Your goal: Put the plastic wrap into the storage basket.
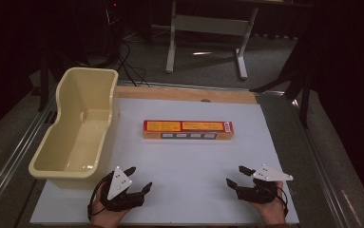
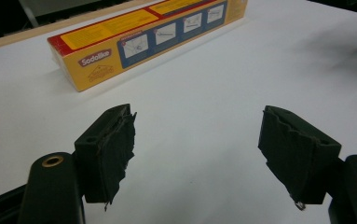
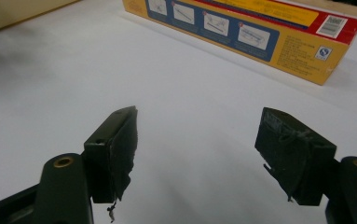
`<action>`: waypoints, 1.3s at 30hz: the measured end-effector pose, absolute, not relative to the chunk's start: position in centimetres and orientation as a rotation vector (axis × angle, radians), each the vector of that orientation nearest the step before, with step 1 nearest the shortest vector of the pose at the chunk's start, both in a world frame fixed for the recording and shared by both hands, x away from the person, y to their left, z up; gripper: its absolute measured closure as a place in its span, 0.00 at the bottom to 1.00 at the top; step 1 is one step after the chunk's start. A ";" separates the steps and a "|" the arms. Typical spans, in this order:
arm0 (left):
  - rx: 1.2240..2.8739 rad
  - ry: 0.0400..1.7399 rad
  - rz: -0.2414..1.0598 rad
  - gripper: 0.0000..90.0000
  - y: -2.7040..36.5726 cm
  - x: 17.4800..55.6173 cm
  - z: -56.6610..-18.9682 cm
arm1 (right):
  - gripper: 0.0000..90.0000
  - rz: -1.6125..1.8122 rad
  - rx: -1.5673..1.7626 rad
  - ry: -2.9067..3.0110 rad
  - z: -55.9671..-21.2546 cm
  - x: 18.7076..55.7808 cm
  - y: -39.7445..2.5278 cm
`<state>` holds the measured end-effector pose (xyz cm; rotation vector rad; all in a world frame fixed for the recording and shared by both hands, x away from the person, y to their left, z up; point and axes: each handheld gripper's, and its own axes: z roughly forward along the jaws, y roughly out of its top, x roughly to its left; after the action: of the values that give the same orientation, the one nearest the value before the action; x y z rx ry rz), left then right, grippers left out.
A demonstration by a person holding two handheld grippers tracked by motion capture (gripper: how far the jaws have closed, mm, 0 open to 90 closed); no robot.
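A long yellow and red box [image 1: 188, 129] with blue picture panels lies flat in the middle of the white table top. Its left end shows in the left gripper view [image 2: 139, 39] and its right end in the right gripper view [image 3: 255, 32]. My left gripper [image 1: 138, 179] rests near the table's front edge, left of centre, open and empty [image 2: 197, 154]. My right gripper [image 1: 239, 175] rests near the front edge at the right, open and empty too [image 3: 197, 154]. Both point toward the box and stand well short of it.
A cream plastic tub [image 1: 77, 123] stands along the table's left side, empty; its rim shows in the right gripper view [image 3: 17, 11]. A wooden strip [image 1: 184, 93] edges the far side. Beyond it stands a white table frame [image 1: 208, 33] on the floor.
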<state>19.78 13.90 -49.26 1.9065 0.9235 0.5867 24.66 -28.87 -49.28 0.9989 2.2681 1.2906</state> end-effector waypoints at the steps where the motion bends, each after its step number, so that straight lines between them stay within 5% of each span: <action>1: 1.907 0.923 0.586 0.29 13.9 19.8 -49.2 | 0.32 1.288 1.002 2.269 -49.4 24.8 -28.9; 20: 1.920 0.913 0.580 0.29 13.9 19.9 -49.3 | 0.33 1.260 1.025 2.290 -49.0 27.2 -30.6; 39: 1.899 0.920 0.573 0.29 14.2 19.9 -49.3 | 0.44 1.192 1.039 2.313 -47.4 38.6 -28.3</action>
<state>19.95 14.21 -49.31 1.8989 0.9198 0.5729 38.62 -28.26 -47.45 1.0395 2.3129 1.1917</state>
